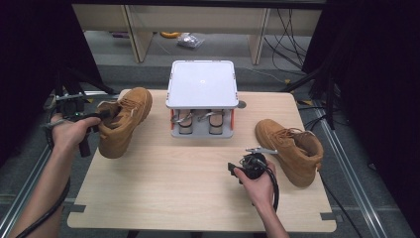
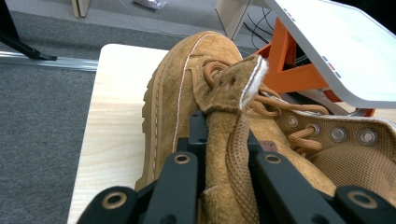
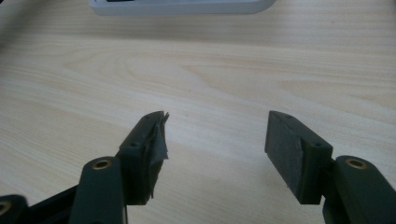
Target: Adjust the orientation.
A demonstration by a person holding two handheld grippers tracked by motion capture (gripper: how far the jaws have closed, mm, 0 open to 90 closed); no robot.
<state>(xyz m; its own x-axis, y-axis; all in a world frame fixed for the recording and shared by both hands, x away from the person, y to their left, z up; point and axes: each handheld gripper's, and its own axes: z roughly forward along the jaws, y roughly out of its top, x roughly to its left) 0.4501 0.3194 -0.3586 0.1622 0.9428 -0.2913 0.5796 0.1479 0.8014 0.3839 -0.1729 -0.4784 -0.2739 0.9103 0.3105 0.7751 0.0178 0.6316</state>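
The left gripper [image 2: 224,163] pinched the left boot's [image 1: 121,121] soft tongue [image 2: 231,140]; the stiffer collar looked surer. The right gripper [image 3: 215,149] gaped empty.

A white-topped stand [image 1: 202,84] on orange struts sits at the far middle of the pale wooden counter [image 1: 188,193]. It lies to the right of the left tongs [image 1: 106,115] and ahead of the right tongs [image 3: 217,130]. Under its top are two round parts with metal clips. A second tan boot [image 1: 292,148] lies on the counter just right of the right tongs. Well beyond both tongs, on the grey floor [image 1: 218,54], lie a crumpled clear bag [image 1: 189,40] and black cables [image 1: 292,29].
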